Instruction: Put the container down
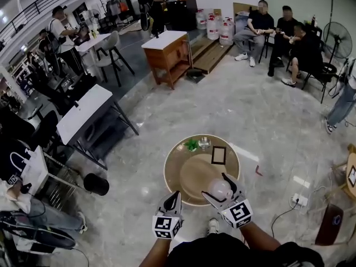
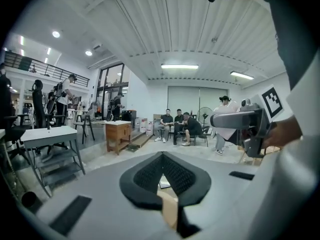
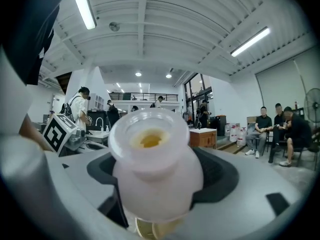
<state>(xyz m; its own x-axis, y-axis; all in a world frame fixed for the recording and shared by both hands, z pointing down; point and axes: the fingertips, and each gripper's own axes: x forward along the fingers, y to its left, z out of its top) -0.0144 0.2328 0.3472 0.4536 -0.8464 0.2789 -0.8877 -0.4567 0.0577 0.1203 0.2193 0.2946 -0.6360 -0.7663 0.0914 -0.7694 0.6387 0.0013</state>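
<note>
- Closest to me, my right gripper (image 1: 215, 185) has its black ribbed jaws clamped on the container (image 3: 152, 169), a cloudy white plastic jar with a thick round rim.
- Something yellowish shows down its mouth; I cannot tell what.
- Its base is hidden.
- It is over the near edge of the round tan table (image 1: 177, 177); touching or not, I cannot tell.
- My left gripper (image 2: 162, 158) is pinched together, holding nothing.

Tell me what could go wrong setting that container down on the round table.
1. The right gripper clamps the container on its rounded body, so it may slip or twist on release.
2. Its mouth looks open; set down tilted, it may tip and spill.
3. The black-framed rectangle lies just beyond on the round table; overshooting could knock it.
</note>
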